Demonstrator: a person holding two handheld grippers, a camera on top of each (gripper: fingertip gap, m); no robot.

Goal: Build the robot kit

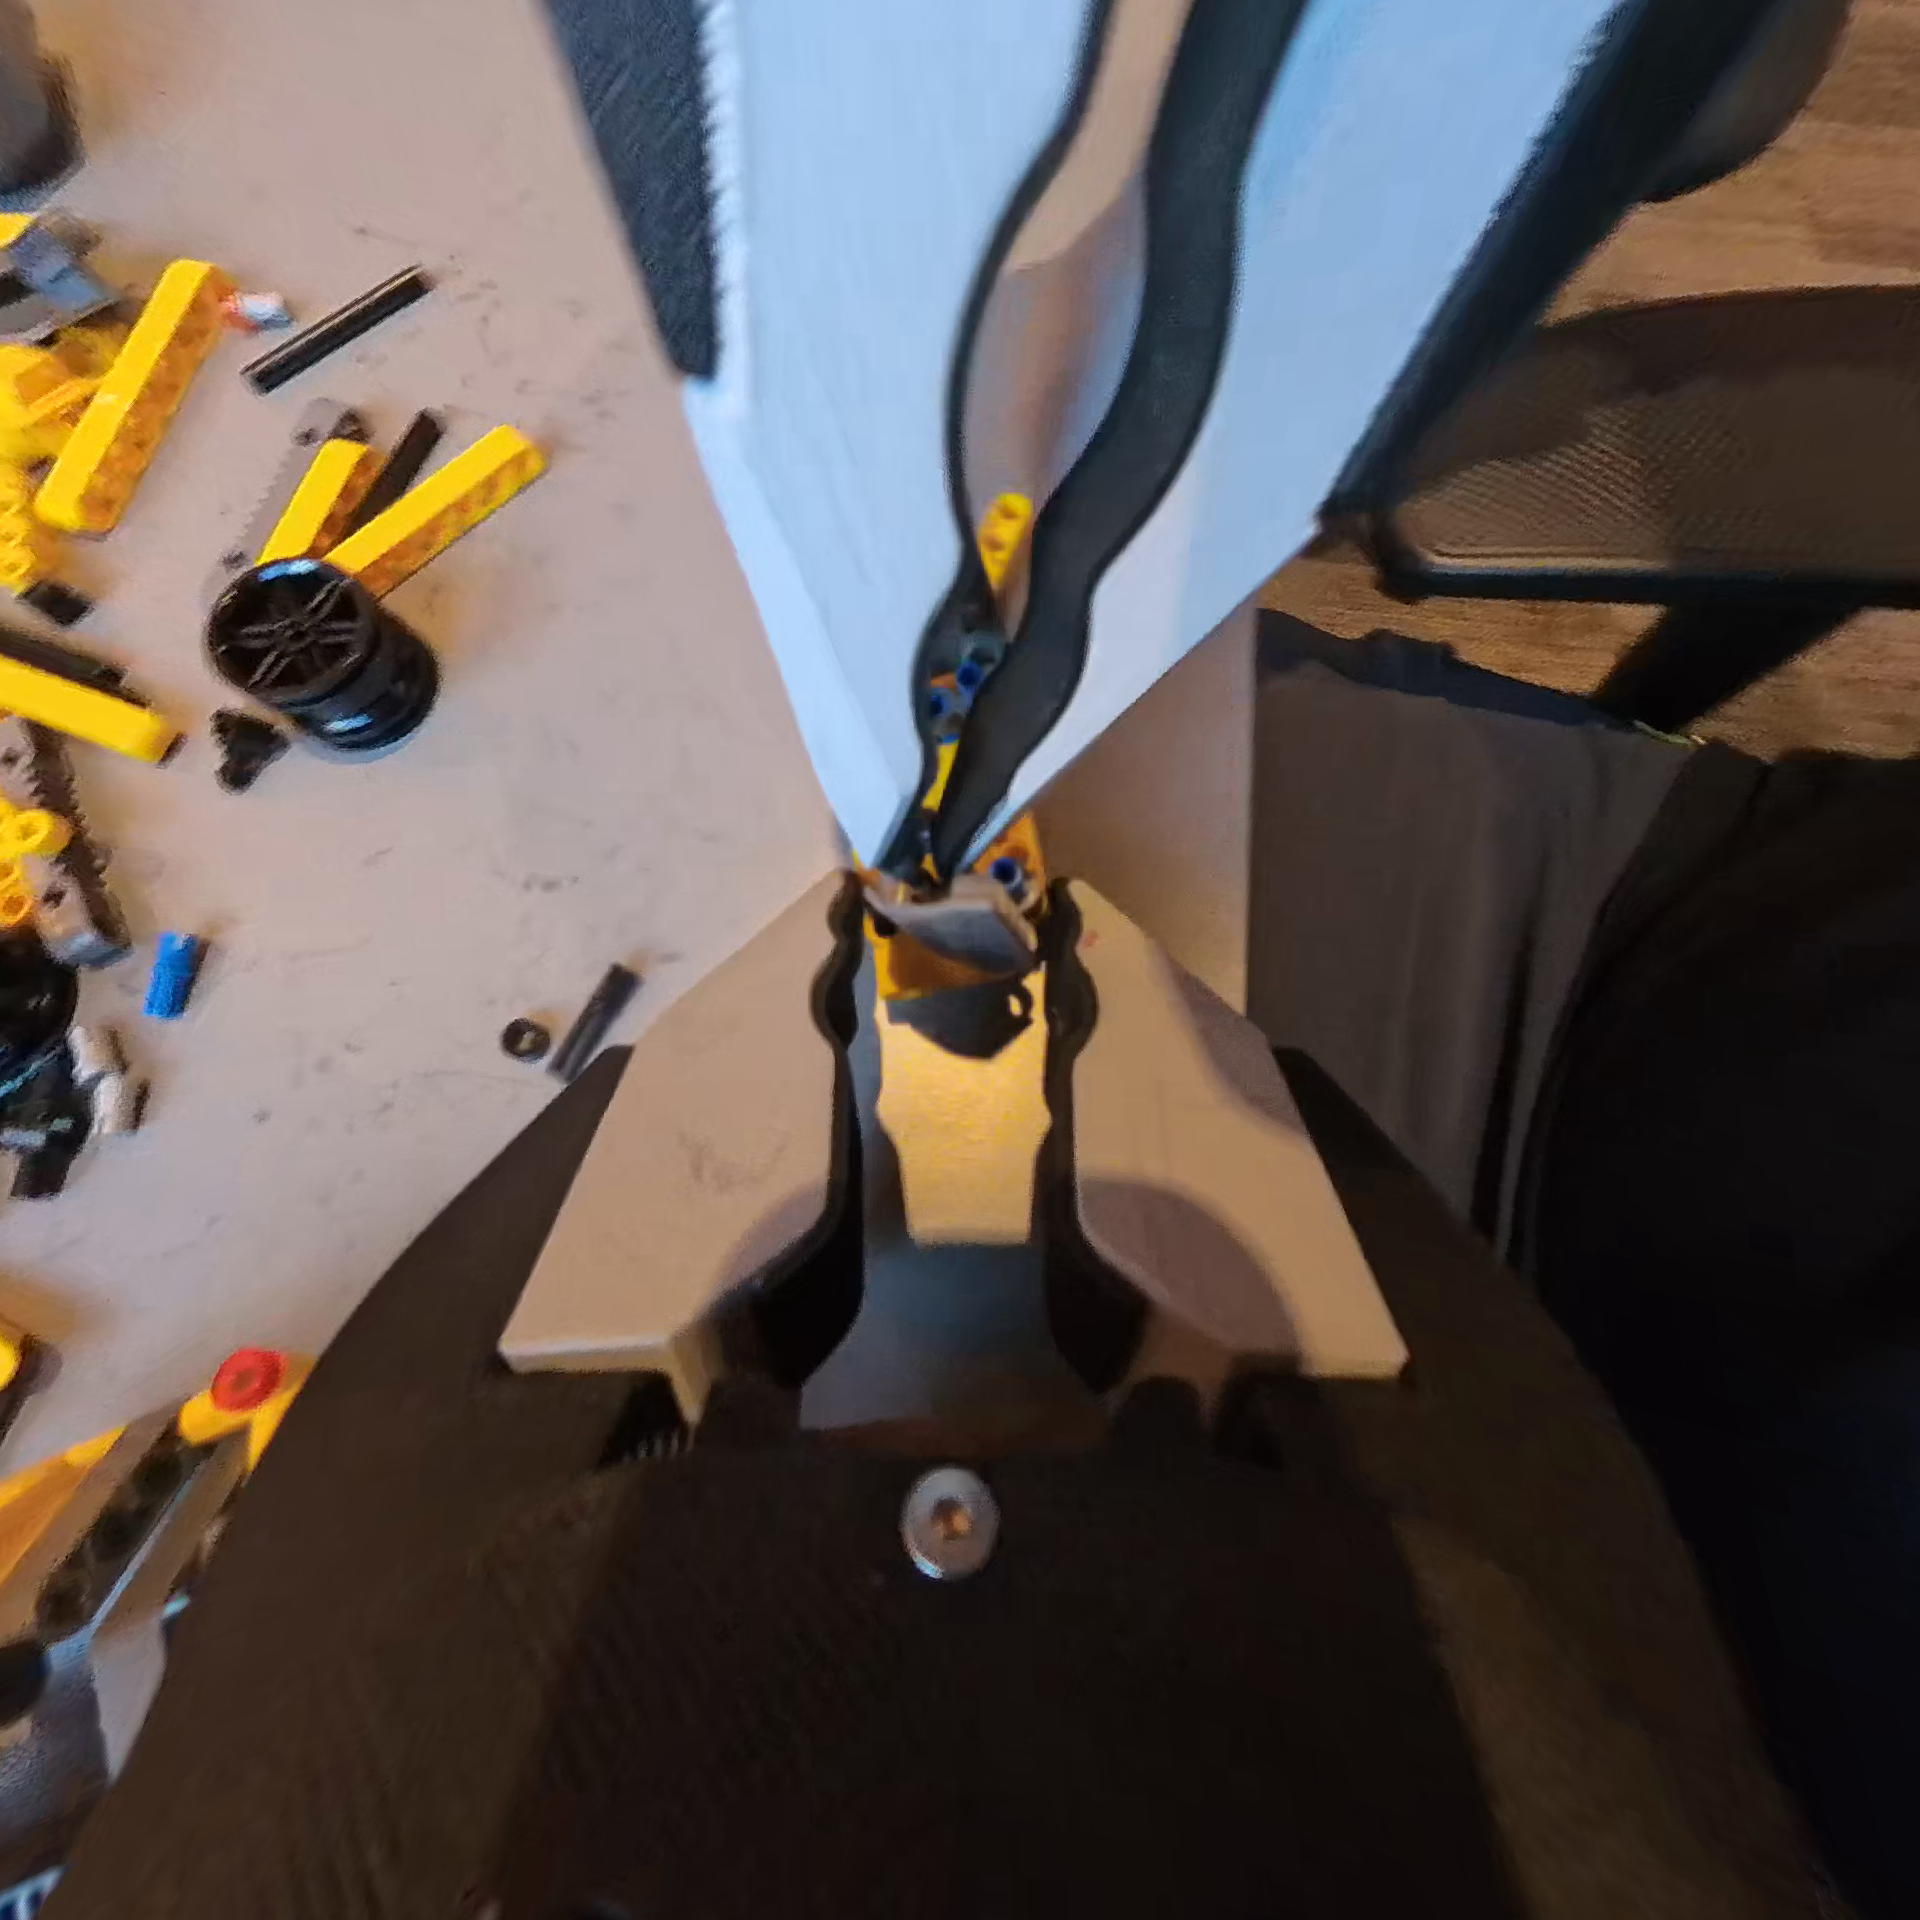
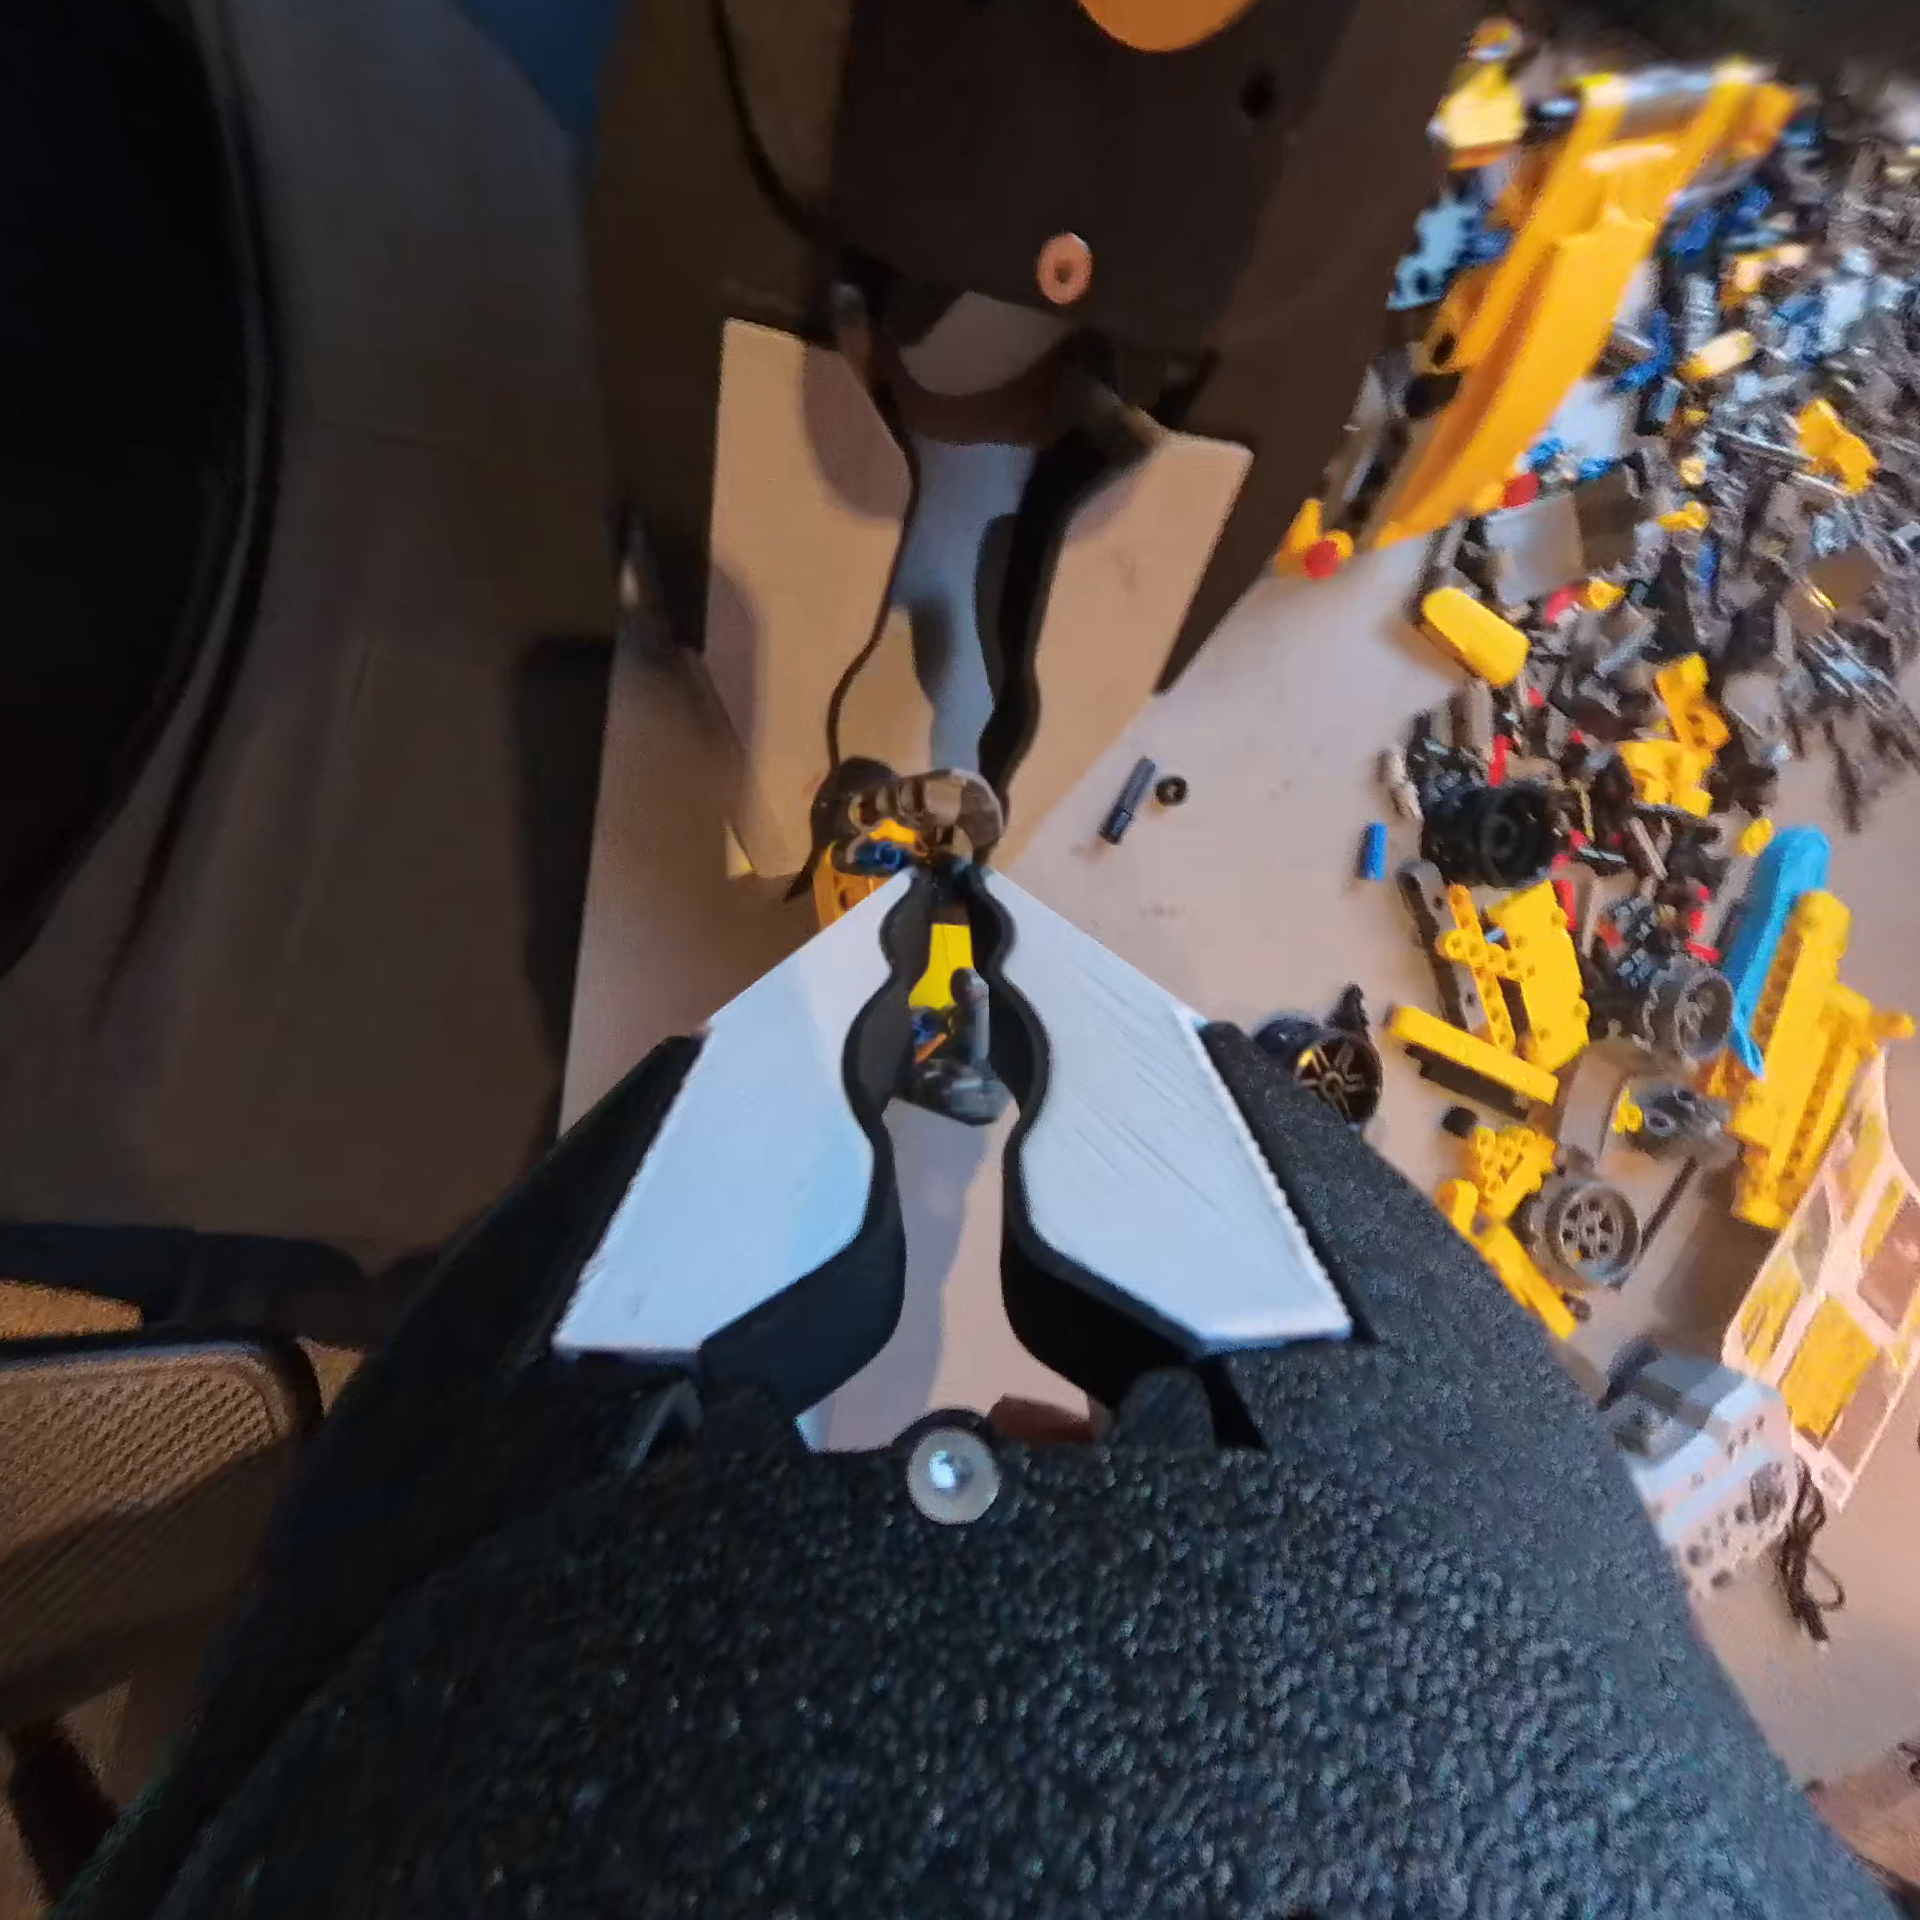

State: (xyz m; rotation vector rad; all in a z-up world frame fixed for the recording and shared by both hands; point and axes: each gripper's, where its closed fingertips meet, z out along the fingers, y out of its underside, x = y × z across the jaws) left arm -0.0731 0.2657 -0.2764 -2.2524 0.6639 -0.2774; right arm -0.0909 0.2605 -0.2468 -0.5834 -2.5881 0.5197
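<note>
From my left camera I get the bare stretch of worktop (image 1: 582, 810) with a black toy wheel (image 1: 317, 665), a few yellow beams (image 1: 436, 509), a little blue pin (image 1: 171, 971) and a short black rod (image 1: 592, 1018) lying loose. The right camera shows what that one misses: a huge heap of yellow, black and blue bricks (image 2: 1621, 810) piled along the far side of the worktop, plus a grey block (image 2: 1714, 1455) near its edge. It also catches a mesh chair seat (image 2: 135, 1444) down low on the left.

My left hand-held gripper (image 1: 951, 904) has its beige fingers nipped in on the grey and yellow end of a small brick assembly (image 1: 951, 935). The right hand-held gripper (image 2: 940, 878), the white-fingered one, is clamped on the other end of the same piece. The two point straight at each other, tips almost touching, so the brick assembly sits right between them, held up off the worktop near its edge. Through the gap in the white fingers I can see more yellow and blue bits of it; the finer detail is too blurry to make out.
</note>
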